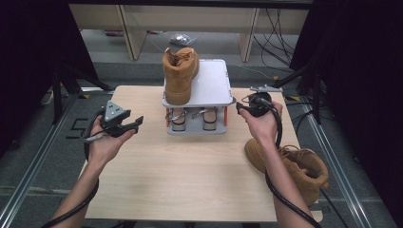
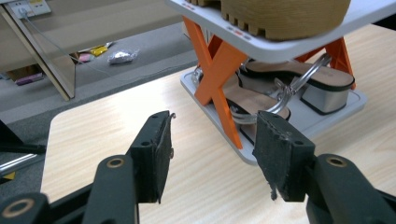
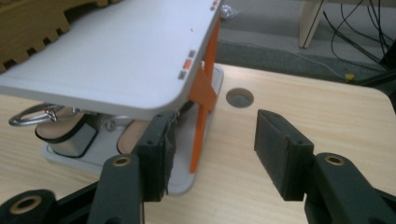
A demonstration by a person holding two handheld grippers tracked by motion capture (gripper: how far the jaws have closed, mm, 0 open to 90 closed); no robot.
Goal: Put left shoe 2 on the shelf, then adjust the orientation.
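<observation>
The second tan boot (image 1: 290,168) lies on its side at the bench's (image 1: 190,175) near right corner, beside the right forearm. It looks bulky and fairly heavy, stiff in the sole but soft at the collar, so the collar rim seems the best hold. Left tool (image 2: 212,149) and right tool (image 3: 212,154) are both spread, empty. The forearm hides part of its toe.

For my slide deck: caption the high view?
Two open hand-held grippers flank a shoe rack; one boot on top.
</observation>
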